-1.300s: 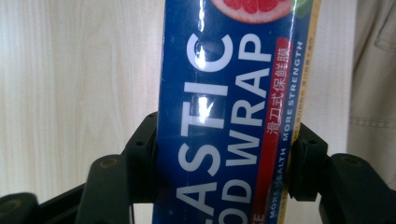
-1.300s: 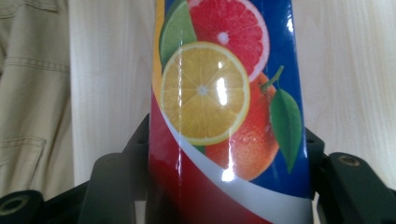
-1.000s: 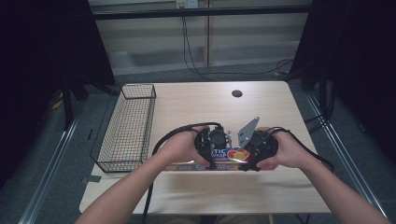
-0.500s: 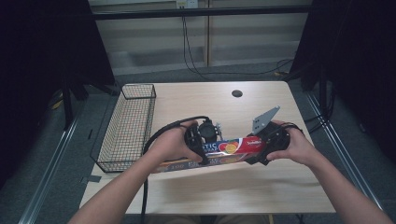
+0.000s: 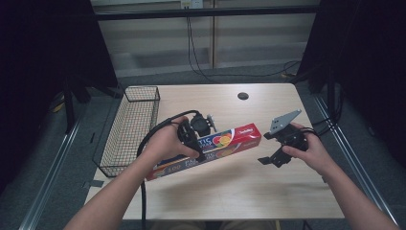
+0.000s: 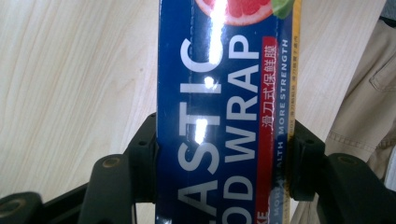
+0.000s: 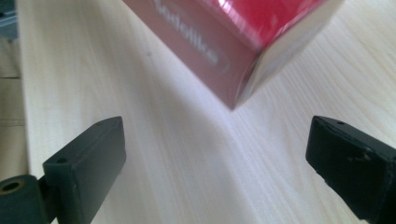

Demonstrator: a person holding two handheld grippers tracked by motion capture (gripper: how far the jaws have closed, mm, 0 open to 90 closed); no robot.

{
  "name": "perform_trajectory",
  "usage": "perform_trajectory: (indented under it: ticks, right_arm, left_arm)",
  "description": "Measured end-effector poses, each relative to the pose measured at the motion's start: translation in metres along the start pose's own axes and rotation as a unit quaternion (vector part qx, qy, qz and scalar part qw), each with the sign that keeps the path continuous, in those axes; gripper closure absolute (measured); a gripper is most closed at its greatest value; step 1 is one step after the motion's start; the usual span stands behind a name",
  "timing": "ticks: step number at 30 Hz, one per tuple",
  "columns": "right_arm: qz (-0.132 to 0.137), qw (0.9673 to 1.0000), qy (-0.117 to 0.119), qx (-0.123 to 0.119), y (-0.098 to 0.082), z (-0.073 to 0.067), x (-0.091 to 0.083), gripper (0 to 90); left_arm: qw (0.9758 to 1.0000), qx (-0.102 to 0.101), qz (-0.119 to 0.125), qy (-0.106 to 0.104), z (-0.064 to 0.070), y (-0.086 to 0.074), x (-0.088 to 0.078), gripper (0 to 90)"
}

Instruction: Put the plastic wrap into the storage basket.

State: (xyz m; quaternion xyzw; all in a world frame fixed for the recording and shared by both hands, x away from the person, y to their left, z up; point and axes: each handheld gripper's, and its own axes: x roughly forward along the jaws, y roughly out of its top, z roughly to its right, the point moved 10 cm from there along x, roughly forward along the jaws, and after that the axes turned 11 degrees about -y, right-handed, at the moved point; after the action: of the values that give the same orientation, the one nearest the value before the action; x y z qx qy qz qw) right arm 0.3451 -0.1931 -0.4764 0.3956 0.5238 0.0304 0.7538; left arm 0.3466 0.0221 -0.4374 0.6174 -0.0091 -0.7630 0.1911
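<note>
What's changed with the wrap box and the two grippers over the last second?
The right gripper let go of the plastic wrap box: its jaws have just been opening, nothing between them, and it drew off to the right. The left gripper carried the box left toward the wire basket, still clamped on it. Basket and table unchanged.

Long, slim blue-and-red cardboard box of plastic food wrap point(image 5: 210, 147): glossy, white lettering, fruit picture on blue face, closed red end. Held clear above pale wooden worktop point(image 5: 230, 189), near-level, red end slightly higher. Lies lengthwise right of black wire basket point(image 5: 129, 127), blue end nearest basket, red end pointing away.
</note>
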Motion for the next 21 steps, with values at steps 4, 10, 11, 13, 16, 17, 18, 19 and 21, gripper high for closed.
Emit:
perform_trajectory:
  ticks: [4,10,11,13,16,17,18,19,21]
  right_arm:
    - [-0.011,0.9999,-0.004,-0.003,-0.006,-0.006,0.006,4.7]
    - [-0.01,0.9999,-0.01,0.008,-0.008,-0.011,0.011,4.8]
    - [-0.009,0.9999,-0.007,0.008,-0.008,-0.012,0.011,4.6]
    - [-0.005,0.9999,-0.012,0.009,-0.009,-0.014,0.012,4.7]
    - [-0.007,0.9998,-0.014,0.007,-0.01,-0.015,0.012,4.7]
    - [-0.008,0.9998,-0.015,0.008,-0.011,-0.016,0.012,4.7]
    - [-0.01,0.9999,-0.013,0.007,-0.012,-0.017,0.013,4.7]
    - [-0.01,0.9998,-0.015,0.007,-0.013,-0.017,0.013,4.7]
    - [-0.007,0.9998,-0.015,0.007,-0.013,-0.018,0.014,4.7]
  left_arm:
    - [0.9999,-0.015,0.007,0.004,-0.004,-0.003,-0.003,42.9]
    - [0.9988,-0.043,0.016,0.016,-0.011,-0.007,-0.008,42.9]
    - [0.9986,-0.047,0.015,0.016,-0.012,-0.008,-0.009,42.9]
    - [0.9982,-0.054,0.017,0.017,-0.015,-0.01,-0.012,42.9]
    - [0.9971,-0.067,0.027,0.024,-0.019,-0.012,-0.016,42.9]
    - [0.9969,-0.07,0.027,0.024,-0.021,-0.013,-0.018,42.9]
    - [0.9966,-0.074,0.028,0.025,-0.022,-0.015,-0.02,42.9]
    - [0.9964,-0.075,0.027,0.027,-0.023,-0.016,-0.021,42.9]
    - [0.9954,-0.086,0.032,0.027,-0.025,-0.017,-0.023,42.9]
